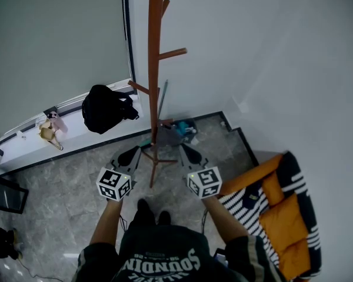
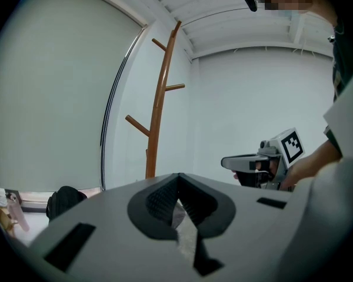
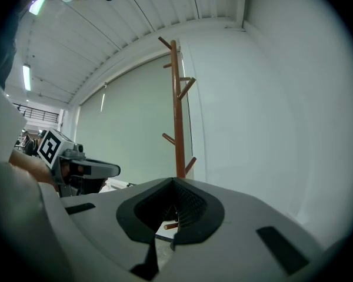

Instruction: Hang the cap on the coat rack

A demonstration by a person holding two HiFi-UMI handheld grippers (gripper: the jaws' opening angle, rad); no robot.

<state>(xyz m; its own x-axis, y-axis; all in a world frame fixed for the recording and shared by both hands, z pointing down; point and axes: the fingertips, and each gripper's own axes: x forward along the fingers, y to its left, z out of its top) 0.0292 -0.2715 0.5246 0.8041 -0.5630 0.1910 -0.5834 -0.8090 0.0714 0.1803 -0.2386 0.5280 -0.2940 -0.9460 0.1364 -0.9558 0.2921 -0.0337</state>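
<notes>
Standing on the grey floor (image 1: pixel 59 207), a pair of tongs in each hand. Found the left tongs (image 1: pixel 129 155) pressed together, gripping nothing; same for the right tongs (image 1: pixel 192 153), closed tip to tip and empty. Noted both aimed roughly level toward the coat rack (image 1: pixel 153 81) just ahead. Checked every peg showing in the two gripper views: bare, no cap hanging anywhere. Spotted a grey heap (image 1: pixel 167 135) with something teal (image 1: pixel 188 128) beside it on the floor at the rack's foot; possibly the cap, cannot tell from this height. Logged further back a black bag (image 1: pixel 104 107) on the window ledge (image 1: pixel 70 137), and off to the right a striped chair (image 1: pixel 285 216) with orange cushions. Judging risks from here: could grab the wrong item if the grey heap proves no cap; could lose soft cloth from narrow tips if pinched at a thin edge; could knock the slim rack on its spread legs while reaching low beside it and set it rocking; could seat the cap too shallow on a short upward-slanted peg and see it slide off on release.
</notes>
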